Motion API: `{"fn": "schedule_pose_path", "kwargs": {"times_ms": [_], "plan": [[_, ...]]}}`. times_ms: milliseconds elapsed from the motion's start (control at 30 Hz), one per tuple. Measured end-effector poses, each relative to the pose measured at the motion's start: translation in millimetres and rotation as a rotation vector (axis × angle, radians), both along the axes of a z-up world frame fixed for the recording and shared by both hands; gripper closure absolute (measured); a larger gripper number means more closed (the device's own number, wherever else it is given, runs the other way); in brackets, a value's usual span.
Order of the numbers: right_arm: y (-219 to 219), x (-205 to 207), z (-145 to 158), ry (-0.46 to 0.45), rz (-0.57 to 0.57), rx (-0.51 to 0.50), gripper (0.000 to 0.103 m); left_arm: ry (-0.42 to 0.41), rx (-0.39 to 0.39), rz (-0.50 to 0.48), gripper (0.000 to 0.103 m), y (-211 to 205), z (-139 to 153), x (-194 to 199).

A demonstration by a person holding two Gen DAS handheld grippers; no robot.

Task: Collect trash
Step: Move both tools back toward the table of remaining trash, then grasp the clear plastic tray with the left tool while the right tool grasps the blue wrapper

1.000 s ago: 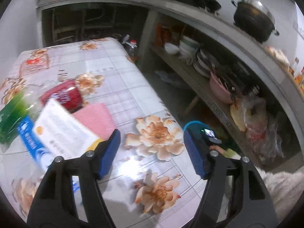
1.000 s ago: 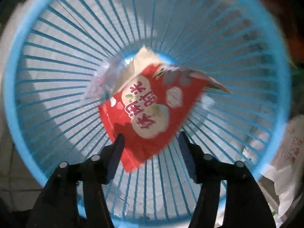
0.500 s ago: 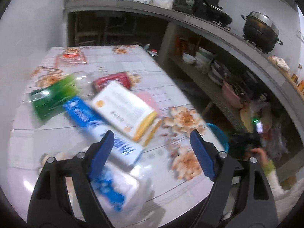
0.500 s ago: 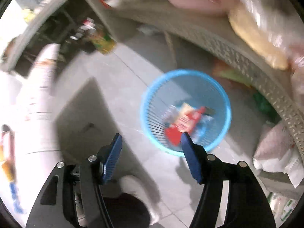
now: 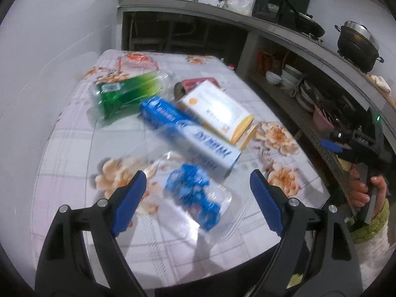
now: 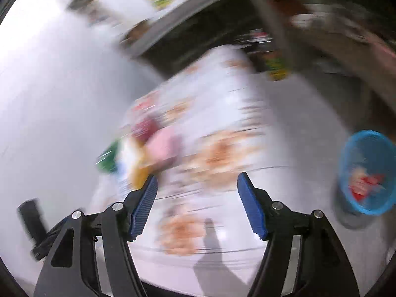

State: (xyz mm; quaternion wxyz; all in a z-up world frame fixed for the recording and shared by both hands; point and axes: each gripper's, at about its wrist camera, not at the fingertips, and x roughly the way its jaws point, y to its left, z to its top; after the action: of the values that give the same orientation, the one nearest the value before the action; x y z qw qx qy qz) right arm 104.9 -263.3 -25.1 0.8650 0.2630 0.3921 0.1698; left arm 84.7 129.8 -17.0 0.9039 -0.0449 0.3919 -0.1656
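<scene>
In the left wrist view my left gripper [image 5: 195,203] is open and empty above a clear wrapper with blue print [image 5: 195,193] on the flowered table [image 5: 74,163]. Beyond lie a blue-and-white toothpaste box [image 5: 190,136], a white-and-yellow box [image 5: 217,110], a green bottle [image 5: 126,91] and a red wrapper [image 5: 188,84]. My right gripper [image 6: 196,203] is open and empty over the table's near part; this view is blurred. The blue basket [image 6: 368,170] stands on the floor at the right with a red packet [image 6: 366,185] inside.
A pink cloth [image 6: 163,146] lies on the table. A packet with red print [image 5: 135,60] lies at the table's far end. A kitchen counter with a black pot [image 5: 357,45] and shelves of bowls [image 5: 292,76] runs along the right. A white wall is at the left.
My right gripper has let go of the red packet into the basket, risen and swung back over the table. My left gripper has pulled back and left, over the clear blue-printed wrapper.
</scene>
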Motion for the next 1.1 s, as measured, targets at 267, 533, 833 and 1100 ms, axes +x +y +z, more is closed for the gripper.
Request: {"fn": "schedule_pose_path", "kwargs": {"times_ms": [267,533,833,1100], "plan": [[135.3,17.2,24.3,-0.029,0.370,-0.061,0.040,0.090,-0.034,0.181,0.031,40.4,-22.7,17.2],[225.7,23.0,1.0,0.104,0.572,-0.240,0.045,0.230,-0.285,0.230,0.067,69.9,-48.6,46.4],[268.1,40.8,-35.9,0.203,0.627,-0.418,0.048,0.255,-0.346,0.217,0.087,73.3,-57.5,49.5],[289.8,50.9,-49.1,0.177,0.621,-0.515,0.069,0.245,-0.350,0.202,0.088,73.9,-54.7,48.3]]}}
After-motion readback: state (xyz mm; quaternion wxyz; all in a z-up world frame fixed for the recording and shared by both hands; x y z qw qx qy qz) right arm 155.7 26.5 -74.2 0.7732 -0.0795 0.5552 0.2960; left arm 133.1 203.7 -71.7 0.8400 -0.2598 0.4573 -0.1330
